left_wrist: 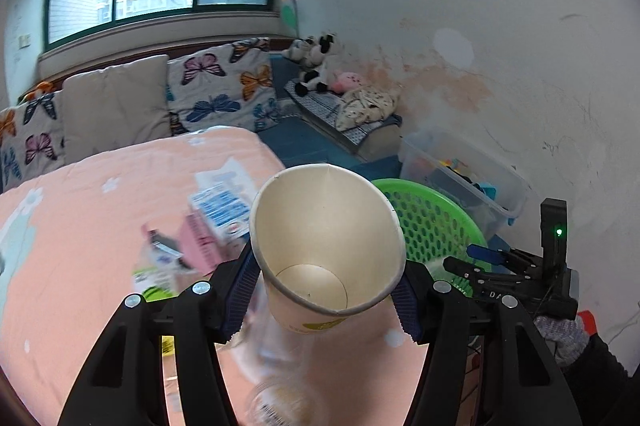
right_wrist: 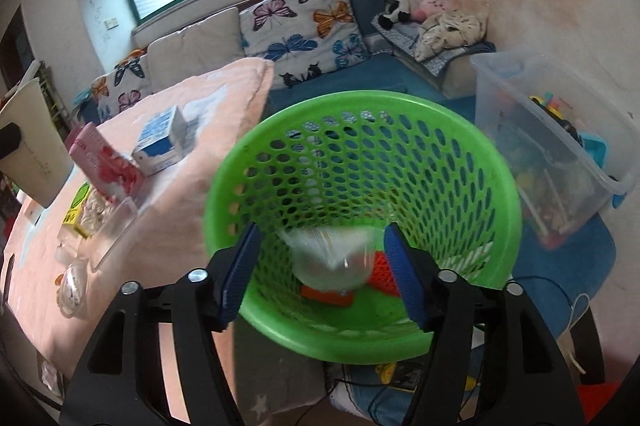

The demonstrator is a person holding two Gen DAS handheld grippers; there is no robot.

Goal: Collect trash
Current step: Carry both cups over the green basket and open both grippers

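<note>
Almost nothing here can be read. On the right gripper (left_wrist: 486,268), seen from the left wrist view, pale letters that look like "DA" stand on its black body, the rest cut off. The blue-and-white carton (right_wrist: 162,141) and the pink box (right_wrist: 106,161) on the table carry print, but it is too blurred to make out. The paper cup (left_wrist: 328,246) shows a green-yellow mark on its outer wall, illegible. The yellow-green packet (right_wrist: 78,205) bears dark characters, too small to read.
</note>
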